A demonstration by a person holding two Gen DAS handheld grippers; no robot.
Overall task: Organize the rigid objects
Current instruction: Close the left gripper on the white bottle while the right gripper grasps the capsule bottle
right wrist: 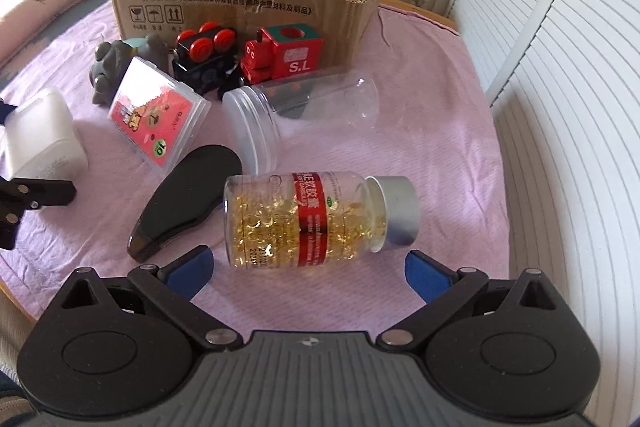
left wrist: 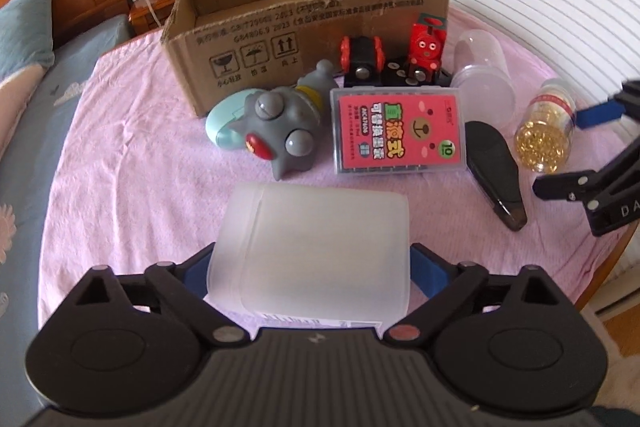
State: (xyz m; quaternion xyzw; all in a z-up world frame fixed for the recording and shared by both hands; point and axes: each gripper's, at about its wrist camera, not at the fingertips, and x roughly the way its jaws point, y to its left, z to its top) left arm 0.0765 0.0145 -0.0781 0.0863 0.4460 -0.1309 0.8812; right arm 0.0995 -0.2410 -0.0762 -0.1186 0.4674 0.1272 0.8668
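A frosted white plastic box point(left wrist: 312, 251) lies on the pink cloth between the fingers of my left gripper point(left wrist: 313, 275). The blue pads stand close beside its two sides without clearly pressing, so this gripper is open. In the right wrist view the same box point(right wrist: 44, 135) is at the far left, with a small gap to the left gripper's nearer finger. My right gripper point(right wrist: 310, 271) is open just short of a bottle of golden capsules point(right wrist: 316, 219), which lies on its side with its silver cap to the right. The left wrist view shows that bottle point(left wrist: 546, 135) beside the right gripper point(left wrist: 580, 151).
An open cardboard box point(left wrist: 304, 23) stands at the back of the round table. In front of it lie a grey toy point(left wrist: 280, 123), a red card case point(left wrist: 398, 131), a black wedge-shaped item point(left wrist: 496, 171), a clear jar point(left wrist: 486, 71), a red toy train point(left wrist: 426, 47) and a black one point(left wrist: 360, 61).
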